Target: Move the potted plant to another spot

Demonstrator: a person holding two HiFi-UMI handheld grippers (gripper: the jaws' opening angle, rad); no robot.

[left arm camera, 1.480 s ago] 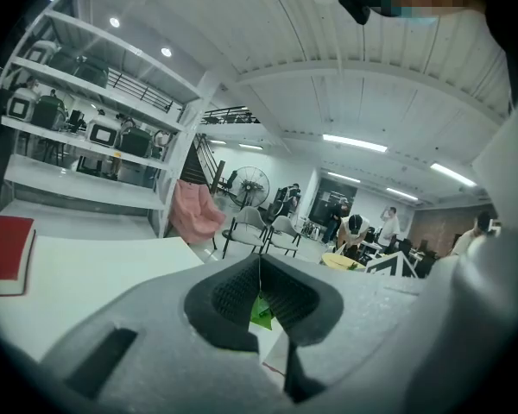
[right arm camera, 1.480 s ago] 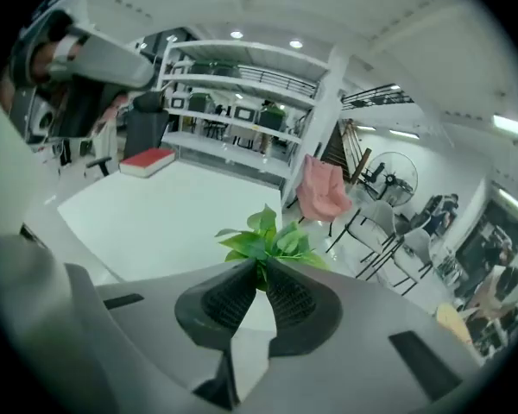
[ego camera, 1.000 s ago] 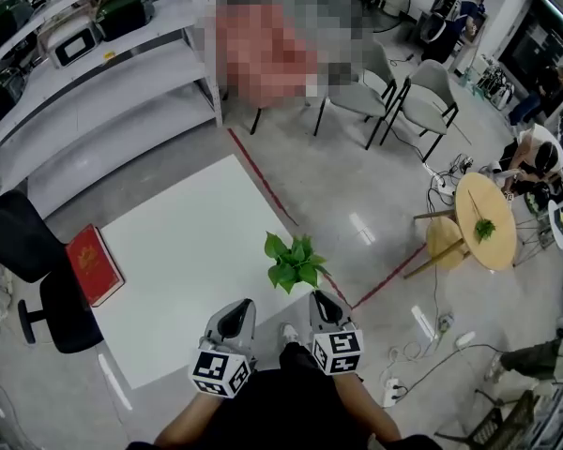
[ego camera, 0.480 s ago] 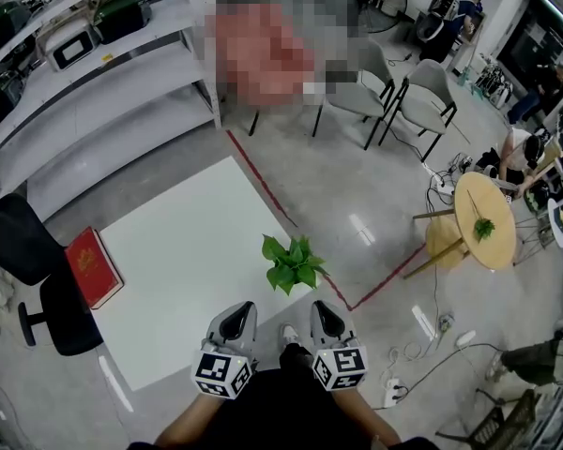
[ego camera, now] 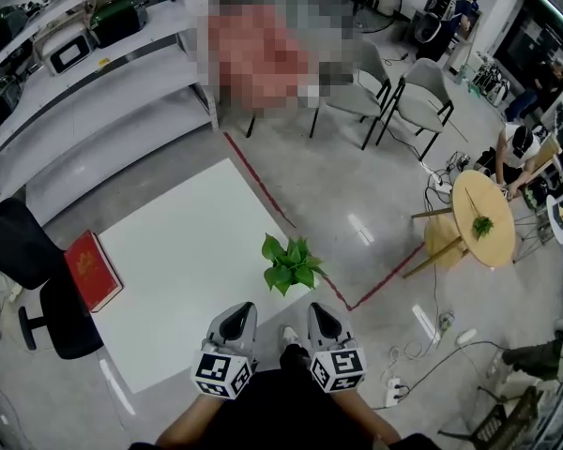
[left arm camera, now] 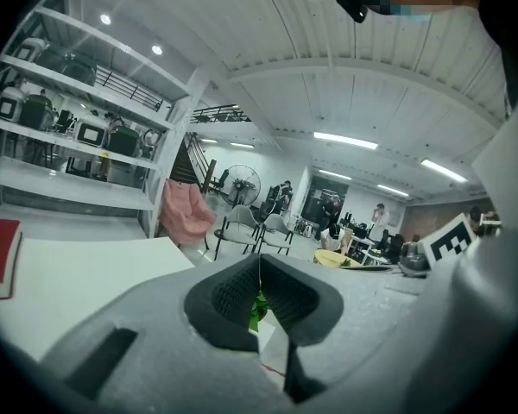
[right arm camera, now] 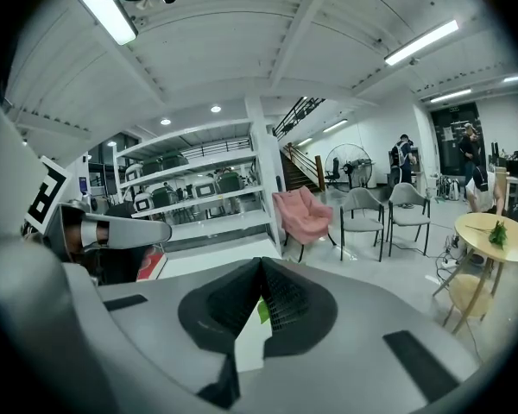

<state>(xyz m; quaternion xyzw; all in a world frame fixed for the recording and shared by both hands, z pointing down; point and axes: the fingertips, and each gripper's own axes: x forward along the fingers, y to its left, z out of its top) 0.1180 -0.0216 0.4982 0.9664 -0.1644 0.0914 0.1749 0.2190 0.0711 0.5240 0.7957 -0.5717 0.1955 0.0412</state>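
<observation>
The potted plant (ego camera: 291,262), a small bunch of green leaves, stands near the right edge of the white table (ego camera: 183,251). Both grippers hang close to my body, short of the plant. My left gripper (ego camera: 236,311) sits to the plant's lower left, my right gripper (ego camera: 317,309) just below it. In the left gripper view the jaws meet at the tip and a green leaf (left arm camera: 256,309) shows through the gap below. The right gripper view shows the same: jaws together, a leaf (right arm camera: 262,310) behind them. Neither holds anything.
A red book (ego camera: 93,270) lies on the table's left edge beside a black office chair (ego camera: 38,289). White shelves (ego camera: 94,92) stand behind. Grey chairs (ego camera: 399,97) and a round wooden table (ego camera: 483,218) are to the right. Red tape (ego camera: 263,181) marks the floor.
The head view has drifted slightly. The plant stands where it was, and both grippers stay shut in nearly the same place.
</observation>
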